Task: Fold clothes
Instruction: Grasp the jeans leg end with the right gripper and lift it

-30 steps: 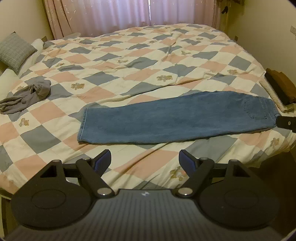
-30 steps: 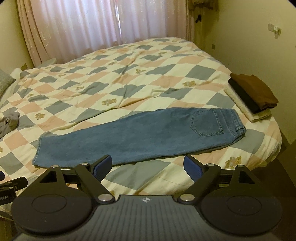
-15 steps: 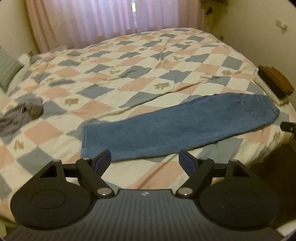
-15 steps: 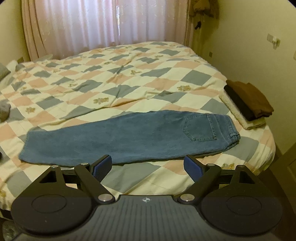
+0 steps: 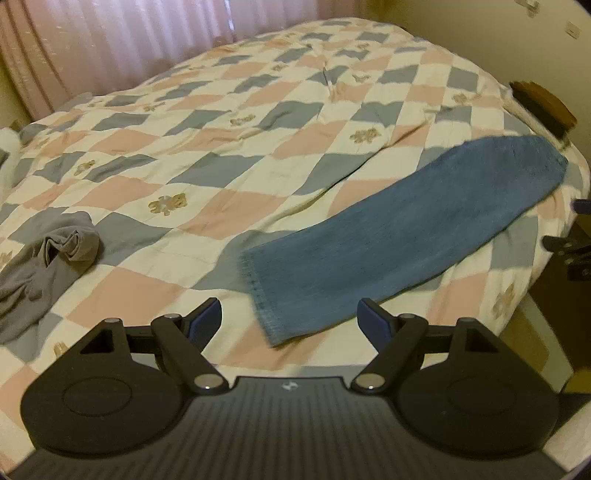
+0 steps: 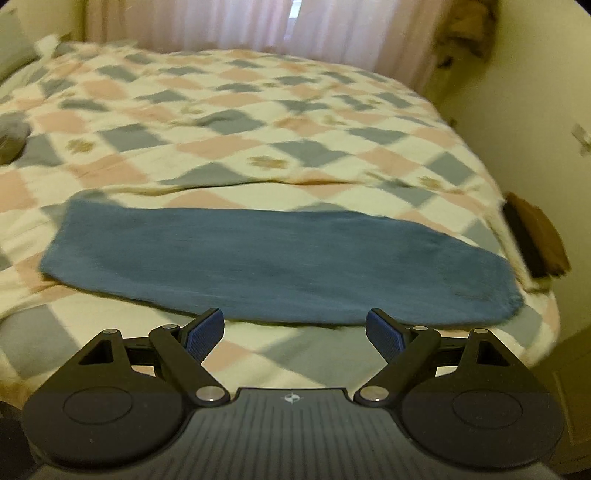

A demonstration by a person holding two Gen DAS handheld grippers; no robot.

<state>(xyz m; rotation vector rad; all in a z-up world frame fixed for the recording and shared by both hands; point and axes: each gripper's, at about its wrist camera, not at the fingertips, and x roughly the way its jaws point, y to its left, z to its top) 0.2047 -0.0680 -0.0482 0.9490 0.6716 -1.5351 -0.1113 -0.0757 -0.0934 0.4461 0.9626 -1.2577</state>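
Observation:
Blue jeans (image 5: 399,232) lie flat, folded lengthwise, near the front edge of the checkered quilt (image 5: 258,122). In the left wrist view my left gripper (image 5: 290,317) is open and empty, just in front of the hem end of the legs. In the right wrist view the jeans (image 6: 280,258) stretch across the frame, waist end at the right. My right gripper (image 6: 295,328) is open and empty, just short of the jeans' near edge. The right wrist view is blurred.
A crumpled grey garment (image 5: 44,258) lies at the left of the bed. A stack of folded brown, black and cream clothes (image 6: 535,240) sits at the bed's right edge. Pink curtains (image 6: 258,22) hang behind the bed. A wall stands at the right.
Both grippers have moved closer to the bed and the jeans. The left view has swung toward the hem end; the right view now looks at the middle and waist. Jaws stay open.

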